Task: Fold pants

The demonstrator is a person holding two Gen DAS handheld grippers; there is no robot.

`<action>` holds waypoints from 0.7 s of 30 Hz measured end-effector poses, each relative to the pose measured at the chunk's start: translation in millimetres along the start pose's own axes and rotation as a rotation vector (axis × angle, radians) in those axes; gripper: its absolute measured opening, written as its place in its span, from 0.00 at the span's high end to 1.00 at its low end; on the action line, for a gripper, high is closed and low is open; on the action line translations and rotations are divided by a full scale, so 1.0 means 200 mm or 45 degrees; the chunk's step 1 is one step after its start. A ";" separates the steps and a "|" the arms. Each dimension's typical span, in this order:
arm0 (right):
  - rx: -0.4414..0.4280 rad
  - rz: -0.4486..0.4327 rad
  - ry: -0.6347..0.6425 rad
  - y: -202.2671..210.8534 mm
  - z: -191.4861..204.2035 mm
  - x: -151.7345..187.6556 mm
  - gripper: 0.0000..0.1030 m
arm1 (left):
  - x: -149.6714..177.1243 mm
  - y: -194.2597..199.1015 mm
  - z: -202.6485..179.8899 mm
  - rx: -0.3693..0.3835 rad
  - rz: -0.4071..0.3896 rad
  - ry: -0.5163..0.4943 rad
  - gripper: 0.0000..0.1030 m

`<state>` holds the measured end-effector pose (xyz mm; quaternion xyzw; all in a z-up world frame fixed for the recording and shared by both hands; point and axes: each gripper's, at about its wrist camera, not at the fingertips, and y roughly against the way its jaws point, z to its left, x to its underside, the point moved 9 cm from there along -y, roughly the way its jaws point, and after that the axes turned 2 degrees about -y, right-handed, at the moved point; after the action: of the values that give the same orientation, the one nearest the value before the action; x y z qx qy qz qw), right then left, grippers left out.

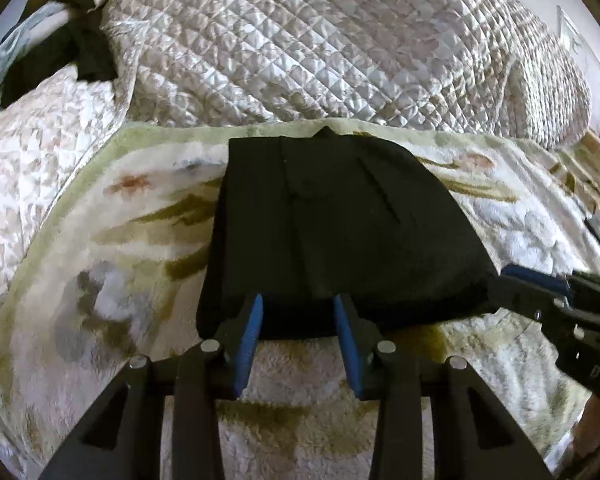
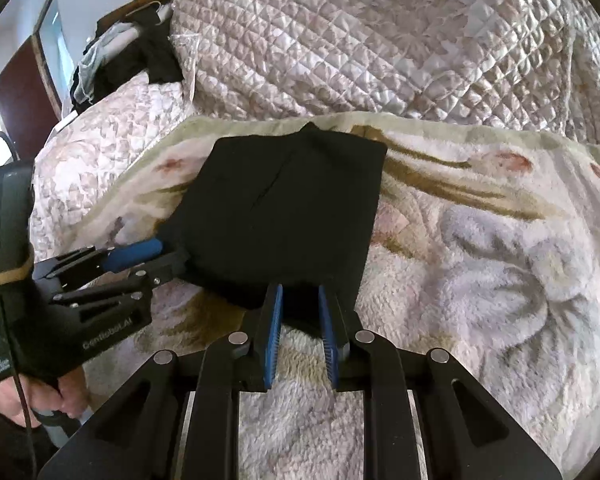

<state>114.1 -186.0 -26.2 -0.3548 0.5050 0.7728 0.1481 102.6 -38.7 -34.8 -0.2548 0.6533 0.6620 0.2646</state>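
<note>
The black pants [image 1: 332, 224] lie folded into a compact rectangle on a floral fleece blanket [image 1: 100, 240]; they also show in the right wrist view [image 2: 284, 216]. My left gripper [image 1: 298, 300] is open, its blue pads at the near edge of the fold, left of centre. My right gripper [image 2: 300, 292] is open, its tips at the near edge toward the right corner. In the left wrist view the right gripper [image 1: 540, 280] comes in from the right at the pants' corner. In the right wrist view the left gripper [image 2: 156, 252] reaches the left corner.
A quilted satin bedspread [image 1: 320, 40] is bunched up behind the blanket. Dark clothes [image 1: 60, 56] are piled at the back left, also in the right wrist view [image 2: 140, 52]. A dark door [image 2: 24, 92] stands at far left.
</note>
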 end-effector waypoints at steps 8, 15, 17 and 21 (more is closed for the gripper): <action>0.031 0.071 -0.003 0.01 -0.01 0.09 0.82 | 0.12 0.02 0.00 -0.001 0.098 0.048 0.61; 0.035 0.111 0.018 0.02 0.02 0.18 0.72 | 0.18 0.04 0.03 -0.021 0.116 0.062 0.61; 0.044 0.102 0.041 0.03 0.03 0.19 0.66 | 0.20 0.05 0.03 -0.026 0.112 0.063 0.59; 0.063 0.099 0.072 0.03 0.04 0.19 0.61 | 0.21 0.06 0.02 -0.034 0.108 0.037 0.54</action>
<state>81.2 -186.6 -47.7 -0.3527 0.5412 0.7550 0.1123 64.5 -35.0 -55.2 -0.2399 0.6583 0.6776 0.2233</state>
